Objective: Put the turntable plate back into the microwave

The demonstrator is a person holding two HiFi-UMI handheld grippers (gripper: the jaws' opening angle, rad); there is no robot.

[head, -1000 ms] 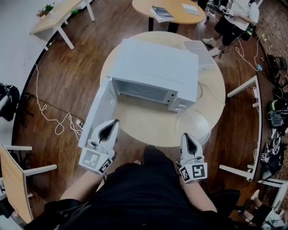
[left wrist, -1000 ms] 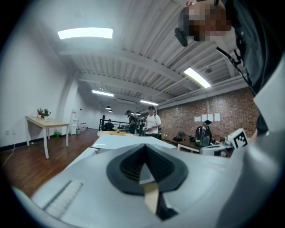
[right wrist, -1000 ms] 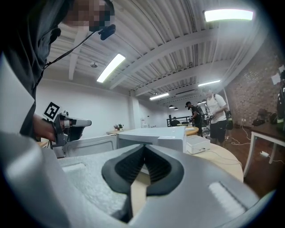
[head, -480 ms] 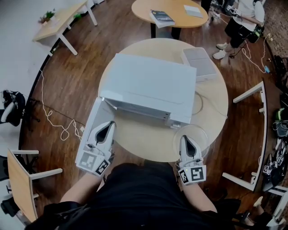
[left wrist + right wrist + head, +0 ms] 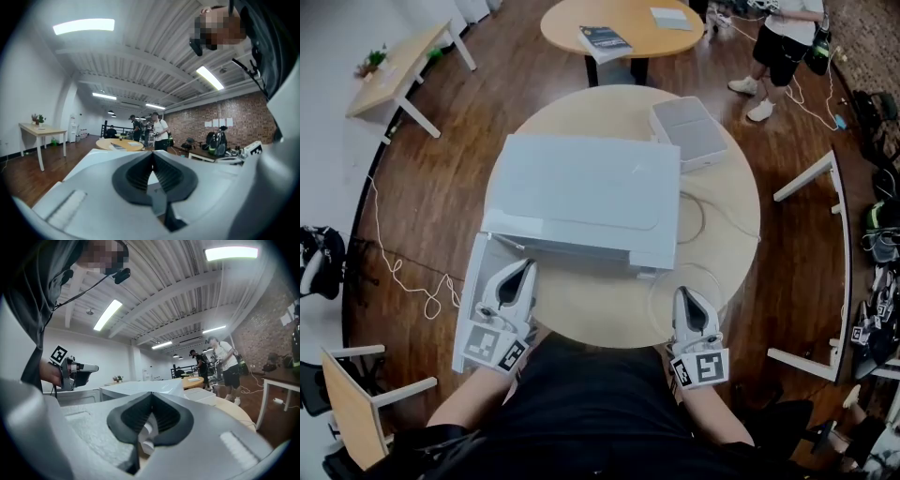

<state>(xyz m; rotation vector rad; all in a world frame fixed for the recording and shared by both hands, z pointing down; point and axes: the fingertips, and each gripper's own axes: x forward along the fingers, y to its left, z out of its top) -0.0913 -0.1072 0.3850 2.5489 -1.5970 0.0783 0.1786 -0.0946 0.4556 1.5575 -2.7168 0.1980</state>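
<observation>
The white microwave (image 5: 581,192) stands on a round wooden table (image 5: 727,183), seen from above, so its inside is hidden. Its door (image 5: 473,281) hangs open at the left. The clear glass turntable plate (image 5: 705,278) lies on the table by the microwave's front right corner. My right gripper (image 5: 682,296) is shut and empty, its tip over the plate's near edge. My left gripper (image 5: 525,268) is shut and empty, just above the open door at the microwave's front left. The microwave (image 5: 140,387) and the left gripper (image 5: 75,369) also show in the right gripper view.
A flat white box (image 5: 689,131) lies behind the microwave on the right, and a white cord (image 5: 705,217) runs across the table. Beyond stand a second round table (image 5: 623,23) and a person (image 5: 787,37). Chairs and a white desk frame (image 5: 811,187) flank the table.
Both grippers have come forward to the table's near edge. The microwave's open front, visible earlier, is now hidden under its top. The right gripper has reached the plate's near rim.
</observation>
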